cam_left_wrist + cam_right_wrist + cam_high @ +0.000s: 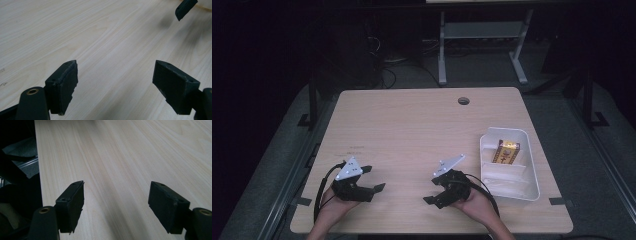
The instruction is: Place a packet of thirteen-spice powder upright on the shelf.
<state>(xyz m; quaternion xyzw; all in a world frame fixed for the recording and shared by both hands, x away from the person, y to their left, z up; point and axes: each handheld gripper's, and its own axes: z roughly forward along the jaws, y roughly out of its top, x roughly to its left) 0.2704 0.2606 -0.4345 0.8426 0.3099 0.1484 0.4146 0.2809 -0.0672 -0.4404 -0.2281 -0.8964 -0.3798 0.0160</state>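
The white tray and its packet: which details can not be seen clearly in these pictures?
- Packet, high view: print too small to read.
- White tray, high view: near compartments pale and glary, contents unclear.
- Left gripper view: a black jaw tip of the other tool, cut off by the top edge.

A high camera above my side looks forward and down on the whole table, my hands at the bottom of the frame. A camera on my left gripper skims close over the bare wood, catching my right gripper's jaw tip at the upper right. My right gripper camera looks along the same wood, table edge at left.
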